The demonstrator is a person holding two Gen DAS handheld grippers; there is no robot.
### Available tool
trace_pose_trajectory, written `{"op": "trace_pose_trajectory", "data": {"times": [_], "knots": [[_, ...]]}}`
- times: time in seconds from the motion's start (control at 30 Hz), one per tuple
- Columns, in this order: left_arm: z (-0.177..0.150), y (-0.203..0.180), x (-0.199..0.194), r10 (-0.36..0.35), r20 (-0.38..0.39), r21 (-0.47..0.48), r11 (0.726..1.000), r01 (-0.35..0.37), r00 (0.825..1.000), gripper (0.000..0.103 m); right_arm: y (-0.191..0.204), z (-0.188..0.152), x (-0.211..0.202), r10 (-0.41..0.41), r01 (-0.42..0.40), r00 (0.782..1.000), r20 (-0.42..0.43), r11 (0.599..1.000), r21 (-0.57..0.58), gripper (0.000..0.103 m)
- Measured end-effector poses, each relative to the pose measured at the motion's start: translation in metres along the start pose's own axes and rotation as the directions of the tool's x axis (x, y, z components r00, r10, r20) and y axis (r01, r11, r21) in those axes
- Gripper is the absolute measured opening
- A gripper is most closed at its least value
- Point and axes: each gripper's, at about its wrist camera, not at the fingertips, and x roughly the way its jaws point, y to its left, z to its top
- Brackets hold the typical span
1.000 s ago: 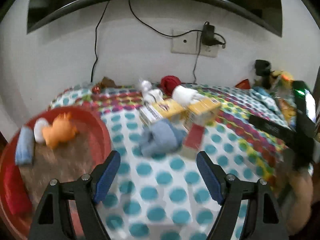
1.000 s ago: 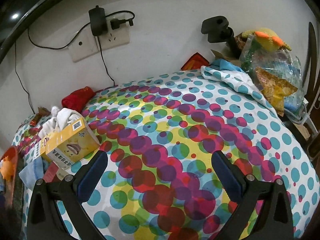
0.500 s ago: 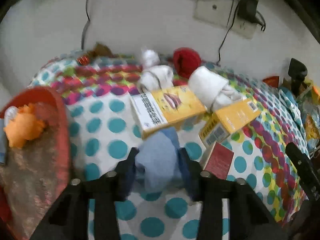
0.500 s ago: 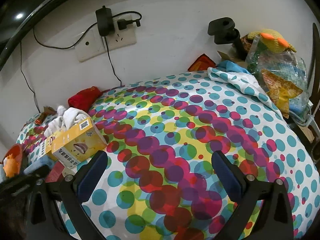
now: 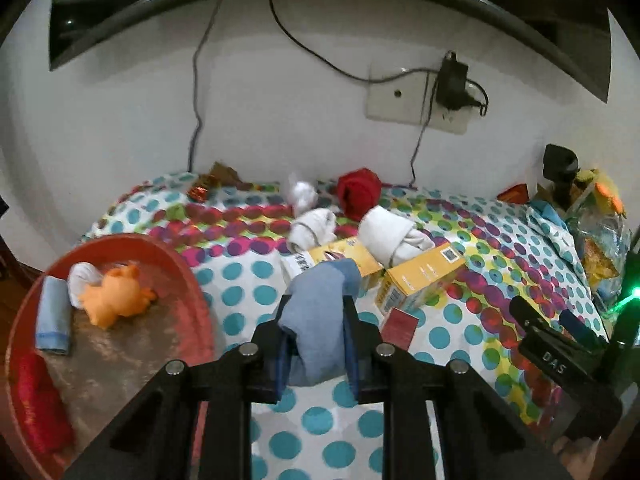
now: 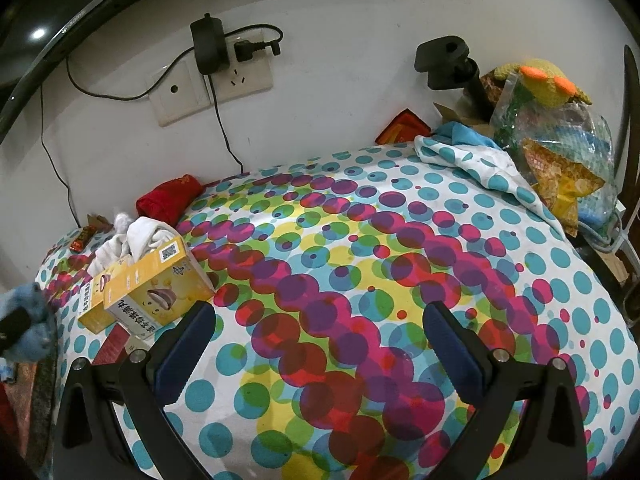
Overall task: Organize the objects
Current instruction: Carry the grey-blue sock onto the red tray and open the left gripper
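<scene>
My left gripper (image 5: 317, 320) is pinching a light blue folded cloth (image 5: 324, 280), lifted just off the dotted tablecloth (image 5: 256, 296); its jaws are closing tight on it. The same cloth (image 6: 30, 308) shows at the left edge of the right wrist view. A red round tray (image 5: 188, 280) to the left holds an orange toy (image 5: 116, 292), a rolled blue cloth (image 5: 52, 316), a white sock and a red item. Behind the held cloth lie two yellow boxes (image 5: 420, 276), white sock rolls (image 5: 390, 234), a red cloth (image 5: 358, 192) and a small red box (image 5: 398, 326). My right gripper (image 6: 319, 316) hovers open over bare tablecloth.
A wall with a socket plate (image 6: 212, 84), a charger and cables backs the table. Plastic bags with a yellow knitted toy (image 6: 552, 128) and a black clamp mount (image 6: 448, 60) crowd the far right corner. A wide stretch of dotted cloth (image 6: 360, 240) lies in front of the right gripper.
The left gripper went from wide open to shut on the blue cloth, then drew back and up with it. The right gripper stayed put and open.
</scene>
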Motion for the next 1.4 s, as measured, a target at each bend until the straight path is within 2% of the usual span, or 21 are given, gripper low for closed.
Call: {"op": "trace_pose_trajectory", "data": {"times": [0.33, 0.67, 1.2, 1.33, 1.4], "knots": [[0.000, 0.053, -0.033, 0.130, 0.013, -0.046, 0.991, -0.129, 0.991, 0.022, -0.002, -0.001, 0.004, -0.001, 0.001, 1.000, -0.010, 1.000, 0.012, 0.103], [-0.014, 0.097, -0.044, 0.197, -0.010, -0.073, 0.978, -0.198, 0.980, 0.022, -0.002, 0.000, 0.005, -0.003, 0.004, 1.000, -0.018, 1.000, 0.018, 0.103], [-0.036, 0.144, -0.050, 0.236, -0.047, -0.093, 0.967, -0.239, 0.971, 0.023, -0.003, -0.001, 0.006, 0.004, -0.003, 1.000, -0.019, 1.000, 0.021, 0.103], [-0.042, 0.184, -0.060, 0.246, -0.045, -0.157, 0.955, -0.251, 0.968, 0.023, -0.004, -0.002, 0.006, 0.004, -0.004, 1.000, -0.020, 1.000, 0.021, 0.103], [-0.045, 0.216, -0.066, 0.239, -0.059, -0.228, 0.942, -0.247, 0.969, 0.023, -0.004, -0.001, 0.006, 0.003, -0.003, 1.000, -0.020, 1.000, 0.022, 0.103]]}}
